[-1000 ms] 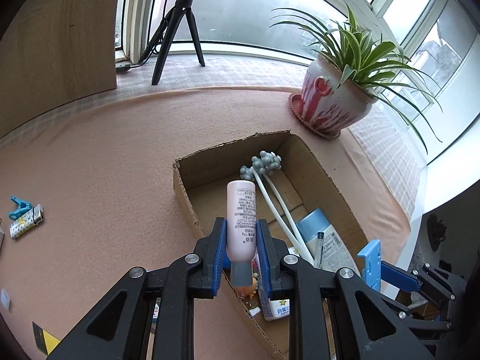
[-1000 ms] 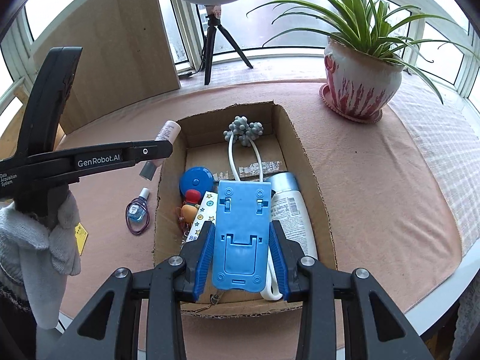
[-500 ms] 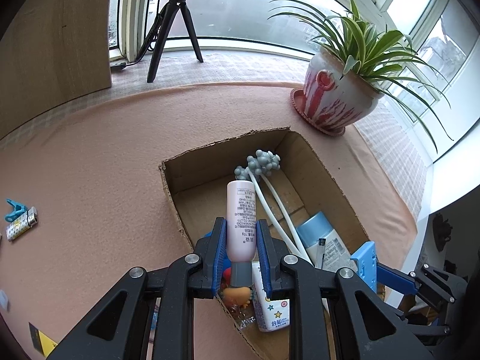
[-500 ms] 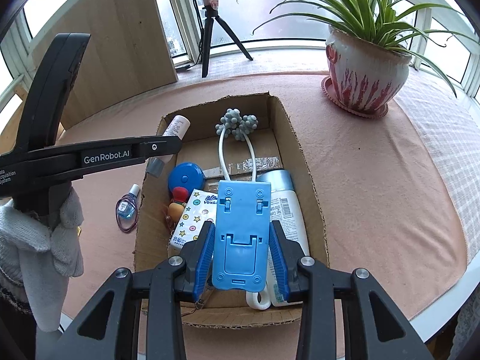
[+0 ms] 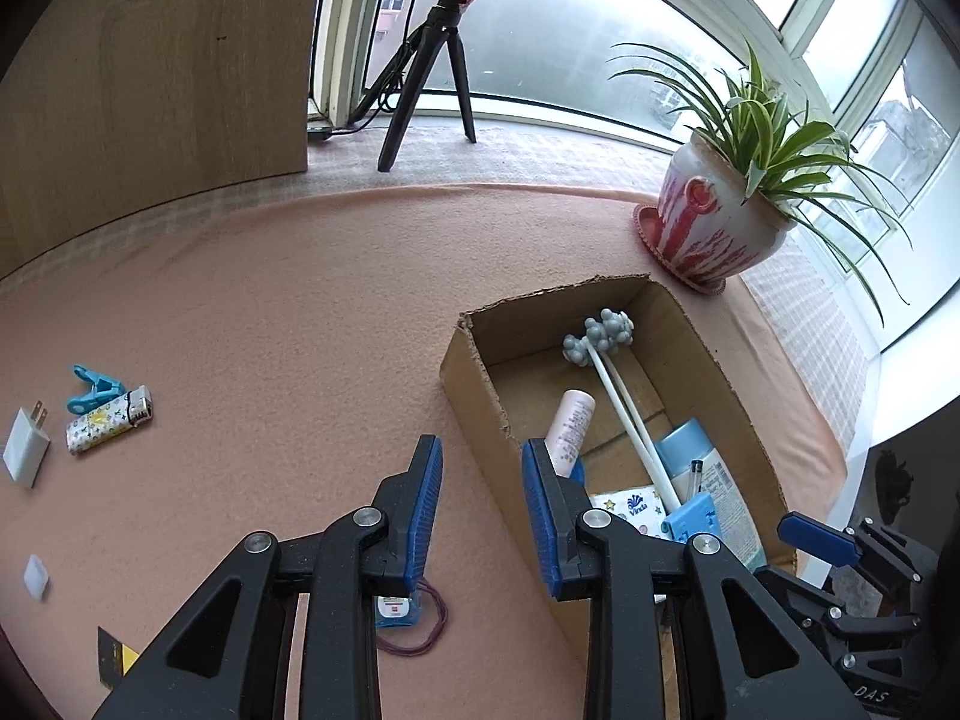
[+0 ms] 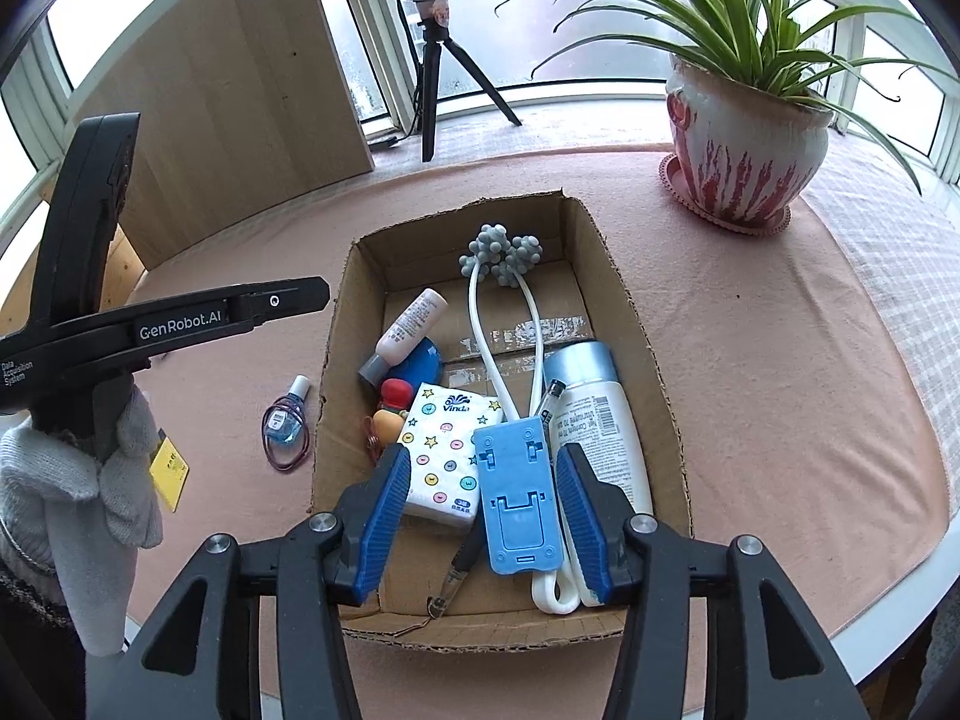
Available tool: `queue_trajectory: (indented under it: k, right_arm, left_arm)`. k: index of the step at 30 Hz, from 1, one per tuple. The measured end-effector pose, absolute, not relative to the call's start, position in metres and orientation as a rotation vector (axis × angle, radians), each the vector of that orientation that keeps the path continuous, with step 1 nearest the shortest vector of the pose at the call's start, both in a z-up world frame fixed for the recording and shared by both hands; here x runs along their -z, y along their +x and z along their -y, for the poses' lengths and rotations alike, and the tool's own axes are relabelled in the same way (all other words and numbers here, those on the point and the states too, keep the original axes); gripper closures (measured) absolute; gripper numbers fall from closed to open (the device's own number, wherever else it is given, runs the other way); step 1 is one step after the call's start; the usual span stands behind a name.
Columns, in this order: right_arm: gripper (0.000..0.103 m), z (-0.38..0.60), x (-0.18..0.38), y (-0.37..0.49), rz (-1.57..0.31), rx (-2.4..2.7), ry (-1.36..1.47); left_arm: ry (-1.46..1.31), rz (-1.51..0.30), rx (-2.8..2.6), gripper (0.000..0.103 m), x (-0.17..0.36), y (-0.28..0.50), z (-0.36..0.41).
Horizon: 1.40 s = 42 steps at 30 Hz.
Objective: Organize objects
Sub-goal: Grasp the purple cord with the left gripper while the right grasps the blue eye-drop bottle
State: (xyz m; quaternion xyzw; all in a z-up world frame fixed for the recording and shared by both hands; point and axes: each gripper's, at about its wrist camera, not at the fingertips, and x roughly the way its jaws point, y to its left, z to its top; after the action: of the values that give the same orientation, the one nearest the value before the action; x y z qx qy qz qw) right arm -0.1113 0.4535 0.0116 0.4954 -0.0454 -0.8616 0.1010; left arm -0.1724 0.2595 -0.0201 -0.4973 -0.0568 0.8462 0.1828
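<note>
The cardboard box (image 6: 600, 252) holds a pink bottle (image 6: 411, 330), a tissue pack (image 6: 444, 444), a white lotion bottle (image 6: 606, 426) and a ball-headed massager (image 6: 501, 252). My right gripper (image 6: 486, 516) hangs over the box's near end with its jaws opening. A blue phone stand (image 6: 519, 492) lies loose between them on the contents, with a wide gap at the left pad. My left gripper (image 5: 480, 504) is over the pink cloth, just left of the box (image 5: 474, 390). Its jaws are opening with nothing between them. The pink bottle (image 5: 570, 426) lies inside the box.
On the cloth left of the box lie a small blue bottle ringed by a hair tie (image 6: 288, 420), a yellow card (image 6: 168, 471), a lighter (image 5: 108, 420), a blue clip (image 5: 93, 384) and a white charger (image 5: 24, 447). A potted plant (image 6: 744, 144) and a tripod (image 6: 432, 90) stand behind.
The left gripper let go of the pink bottle, which now lies in the box, and moved left off the box. The right gripper opened and the blue stand rests in the box.
</note>
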Motion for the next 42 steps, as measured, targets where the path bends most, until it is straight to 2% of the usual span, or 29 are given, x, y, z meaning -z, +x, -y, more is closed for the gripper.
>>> queue_trajectory:
  k: [7,13,21,25,30,32,42]
  right_arm:
    - [0.056,-0.440,-0.013,-0.106,0.186,2.531,1.463]
    - [0.056,-0.434,-0.010,-0.103,0.207,2.537,1.485]
    - [0.056,-0.424,-0.009,-0.098,0.228,2.532,1.506]
    - [0.056,-0.417,-0.010,-0.097,0.224,2.536,1.511]
    - [0.056,-0.411,-0.009,-0.094,0.225,2.539,1.520]
    - [0.056,-0.407,-0.009,-0.093,0.224,2.538,1.523]
    - [0.056,-0.388,-0.010,-0.090,0.212,2.517,1.517]
  left_arm:
    - [-1.539,0.192,-2.357,0.075,0.054,-0.175,-0.211]
    - [-1.592,0.210,-2.237,0.075,0.074,-0.167,-0.212]
    - [-1.605,0.110,-2.209,0.075,0.092,-0.152,-0.224]
    - [-1.569,0.064,-2.189,0.084,0.088,-0.141,-0.223]
    - [-1.558,0.037,-2.184,0.087,0.083,-0.131,-0.222]
    - [-1.558,0.032,-2.177,0.099,0.082,-0.127,-0.220]
    - [-1.570,-0.016,-2.121,0.100,0.084,-0.097,-0.214]
